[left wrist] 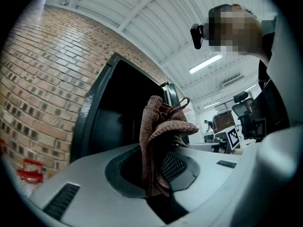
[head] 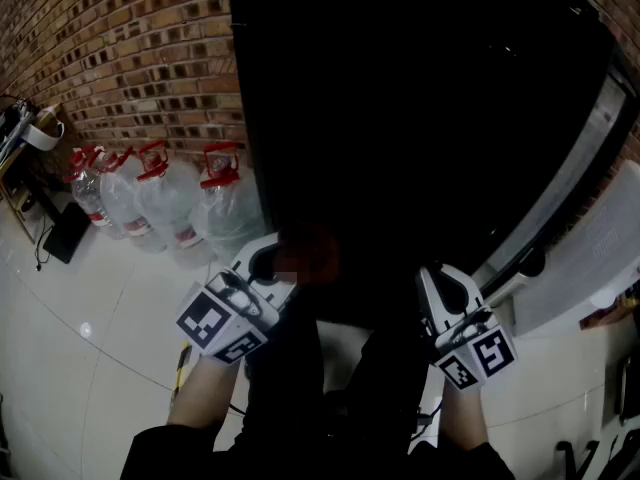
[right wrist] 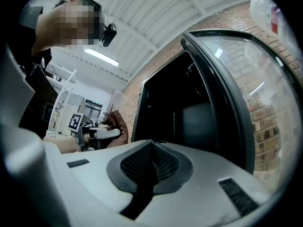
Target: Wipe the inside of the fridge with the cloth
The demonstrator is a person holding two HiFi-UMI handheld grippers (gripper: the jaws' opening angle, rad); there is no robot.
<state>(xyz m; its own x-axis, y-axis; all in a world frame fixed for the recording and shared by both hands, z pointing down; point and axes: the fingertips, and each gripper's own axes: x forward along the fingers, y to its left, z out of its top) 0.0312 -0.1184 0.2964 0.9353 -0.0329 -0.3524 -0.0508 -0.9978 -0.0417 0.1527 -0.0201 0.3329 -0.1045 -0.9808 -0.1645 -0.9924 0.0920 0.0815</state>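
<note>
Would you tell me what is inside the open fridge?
The fridge interior looks dark: only a dim back panel shows. Shelves or contents, if any, are lost in shadow.

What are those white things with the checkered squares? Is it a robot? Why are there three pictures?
No robot here: a person holds a pinching tool, called a gripper, in each hand. One picture comes from a camera on the person's head, looking down. The other two come from cameras riding on the grippers. The left gripper pinches a brown cloth. The right gripper is shut and holds nothing. Ahead stands a dark, open fridge. Big water jugs stand on the floor by the brick wall.
</note>
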